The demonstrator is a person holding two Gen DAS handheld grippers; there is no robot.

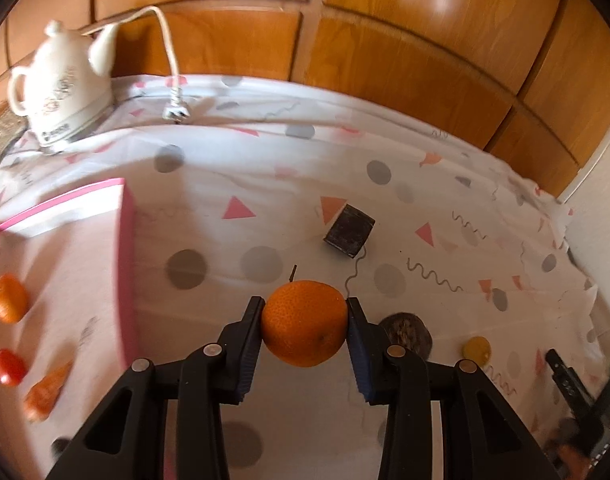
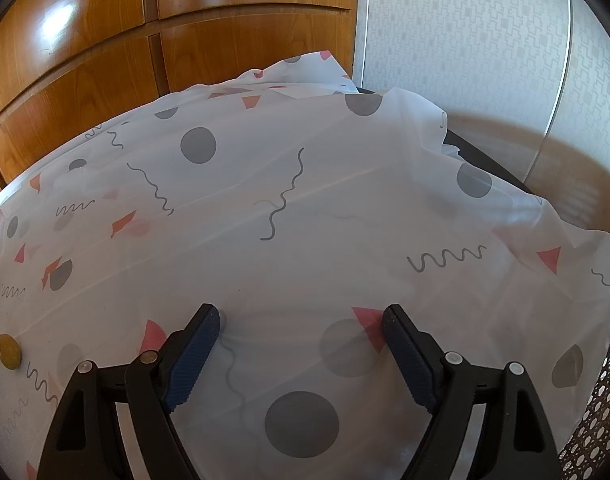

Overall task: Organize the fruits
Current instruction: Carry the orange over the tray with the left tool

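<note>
Jaws of our left gripper (image 1: 305,322) are pressing on either side of an orange mandarin (image 1: 304,323), one pad at each flank, so we are holding it just above the patterned cloth on the tabletop (image 1: 233,184); jaws of our right gripper (image 2: 301,330) are standing wide with nothing between them, hovering over a bare stretch of the same cloth. We are judging the sorting as partly done: a pink-rimmed box (image 1: 125,240) at the left is already holding another mandarin (image 1: 8,298), a small red tomato (image 1: 9,367) and a carrot piece (image 1: 48,394), while a small yellow fruit (image 1: 477,350) and a dark round thing (image 1: 405,334) that we cannot identify are lying on the cloth to the right, near our gripped fruit. A dark block (image 1: 349,230) beyond it is looking like no fruit at all. We are reckoning that the carry to the box is what comes next, with the loose pieces left after it. Our mandarin is nearly round, so we are finding no real long axis; its short stem (image 1: 292,273) is pointing up and away from us, and a small dimple is facing us low on its front.
</note>
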